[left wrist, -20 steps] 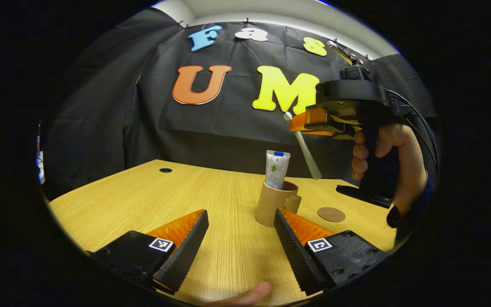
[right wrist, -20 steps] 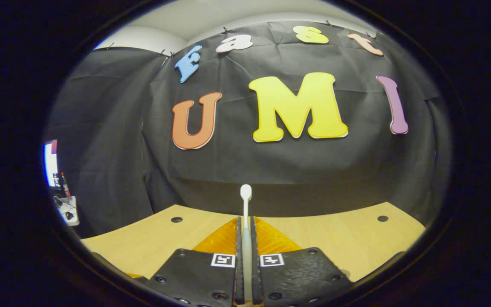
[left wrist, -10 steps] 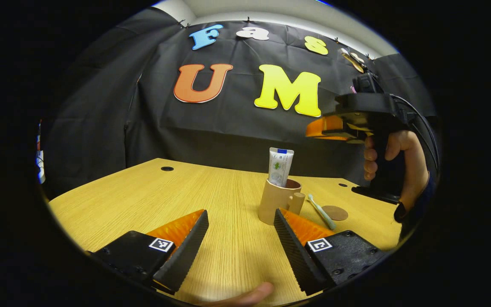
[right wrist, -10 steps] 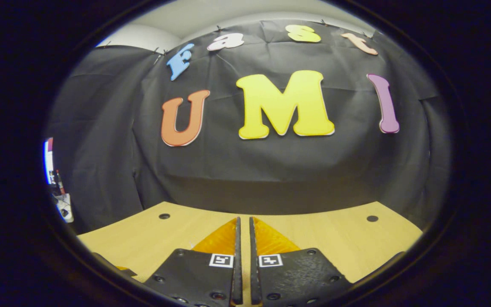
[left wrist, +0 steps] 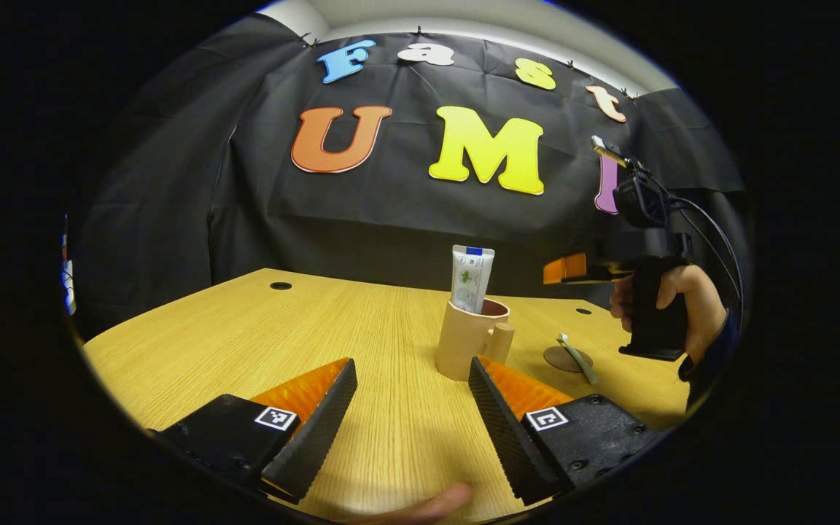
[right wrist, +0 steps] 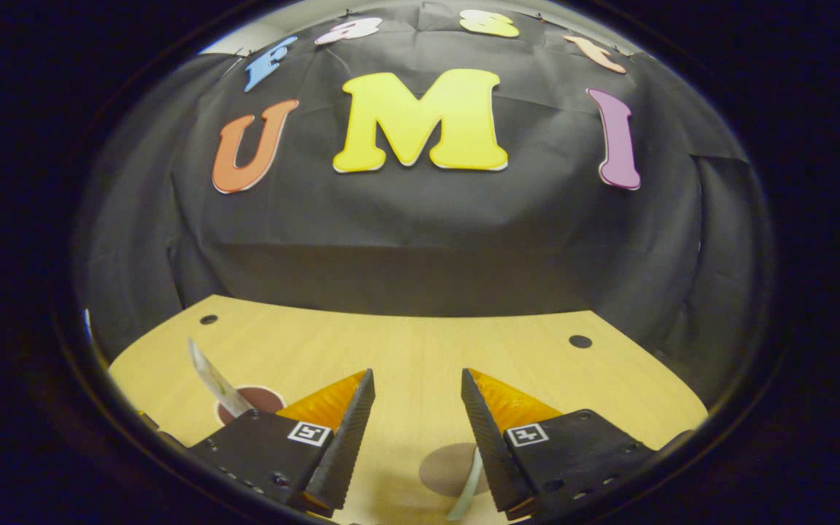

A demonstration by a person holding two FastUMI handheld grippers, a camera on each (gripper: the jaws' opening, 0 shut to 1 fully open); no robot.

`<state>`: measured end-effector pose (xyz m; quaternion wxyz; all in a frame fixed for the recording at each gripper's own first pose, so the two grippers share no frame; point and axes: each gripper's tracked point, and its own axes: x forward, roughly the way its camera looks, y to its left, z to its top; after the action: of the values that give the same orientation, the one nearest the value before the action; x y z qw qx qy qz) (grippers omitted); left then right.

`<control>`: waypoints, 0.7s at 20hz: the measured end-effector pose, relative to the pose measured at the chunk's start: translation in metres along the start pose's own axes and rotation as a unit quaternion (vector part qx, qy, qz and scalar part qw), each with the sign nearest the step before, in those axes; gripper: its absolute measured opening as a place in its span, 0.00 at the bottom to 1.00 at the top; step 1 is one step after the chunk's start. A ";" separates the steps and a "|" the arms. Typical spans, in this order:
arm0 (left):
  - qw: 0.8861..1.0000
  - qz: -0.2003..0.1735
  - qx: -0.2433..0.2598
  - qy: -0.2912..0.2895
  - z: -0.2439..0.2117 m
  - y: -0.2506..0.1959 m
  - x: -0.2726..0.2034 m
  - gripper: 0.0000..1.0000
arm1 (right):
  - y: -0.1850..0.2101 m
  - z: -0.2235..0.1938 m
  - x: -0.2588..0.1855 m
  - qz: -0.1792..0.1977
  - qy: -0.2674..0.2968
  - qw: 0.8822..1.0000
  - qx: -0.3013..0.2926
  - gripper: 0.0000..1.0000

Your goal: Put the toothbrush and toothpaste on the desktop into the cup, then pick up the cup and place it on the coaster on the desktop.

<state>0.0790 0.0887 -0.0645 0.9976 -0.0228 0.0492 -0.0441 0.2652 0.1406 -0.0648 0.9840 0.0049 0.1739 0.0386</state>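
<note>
A tan cup (left wrist: 466,344) with a handle stands upright on the wooden desktop (left wrist: 259,335), and the toothpaste tube (left wrist: 471,279) stands in it. My left gripper (left wrist: 413,364) is open, low over the table just in front of the cup and holding nothing. The toothbrush (left wrist: 579,359) lies flat across the round brown coaster (left wrist: 560,359), right of the cup. A hand holds my right gripper (left wrist: 564,269) above the coaster. In the right gripper view that gripper (right wrist: 418,375) is open, with the coaster (right wrist: 443,467) and the toothbrush (right wrist: 466,492) below it, and the cup (right wrist: 256,399) and the toothpaste tube (right wrist: 210,378) at the left.
The black cloth wall closes the far side of the desktop. Small dark cable holes (left wrist: 281,286) (right wrist: 580,341) sit near the back edge. A person's fingertip (left wrist: 431,504) shows at the bottom edge of the left gripper view.
The toothbrush left my right gripper, fell to the table beside the cup and now lies across the coaster. My right gripper opened and moved lower and to the right. My left gripper stayed put.
</note>
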 end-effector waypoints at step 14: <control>1.000 0.001 0.003 -0.004 -0.001 -0.001 0.002 0.98 | -0.042 -0.115 0.038 -0.028 0.182 0.980 0.070 0.43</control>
<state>0.0808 0.0876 -0.0660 0.9979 -0.0196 0.0447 -0.0435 0.2640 0.1009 -0.1868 0.9337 0.0619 0.3526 -0.0007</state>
